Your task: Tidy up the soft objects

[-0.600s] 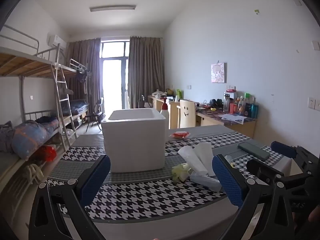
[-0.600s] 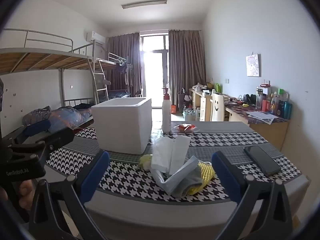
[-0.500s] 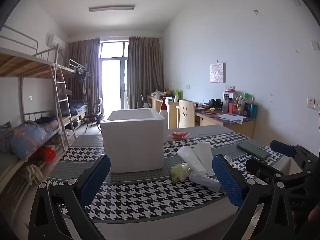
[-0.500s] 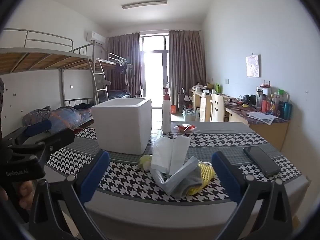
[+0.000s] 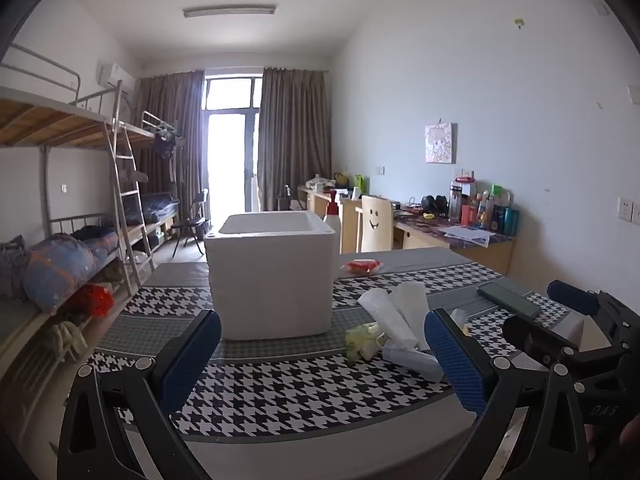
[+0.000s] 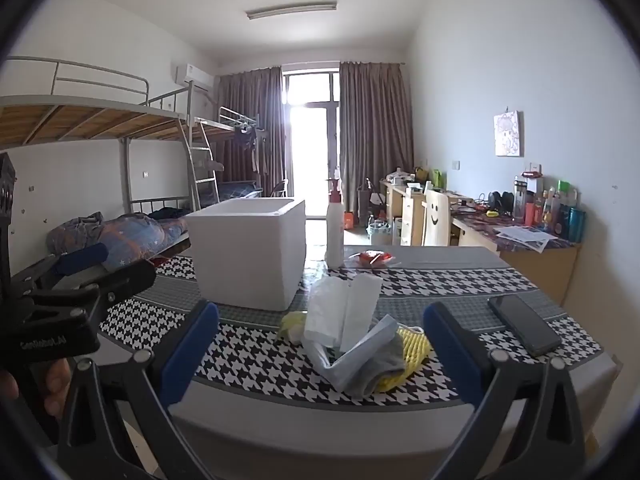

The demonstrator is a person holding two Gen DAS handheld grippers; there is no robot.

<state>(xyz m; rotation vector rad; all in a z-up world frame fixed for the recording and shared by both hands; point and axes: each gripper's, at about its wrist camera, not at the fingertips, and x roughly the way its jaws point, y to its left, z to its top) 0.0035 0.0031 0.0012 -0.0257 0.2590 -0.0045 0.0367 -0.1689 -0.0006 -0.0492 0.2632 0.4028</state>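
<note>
Soft objects lie piled beside white box; left tool and right tool gape wide.

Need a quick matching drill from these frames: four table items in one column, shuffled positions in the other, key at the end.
Items:
1. foam box
2. phone
3. spray bottle
4. soft pile

Places:
A. near table edge, between the right hand-held gripper fingers in its view
B. right part of the table, lying flat
C. left of the pile, further back
D. upright behind the box's right corner

Pairs: 1-C, 2-B, 3-D, 4-A
</note>
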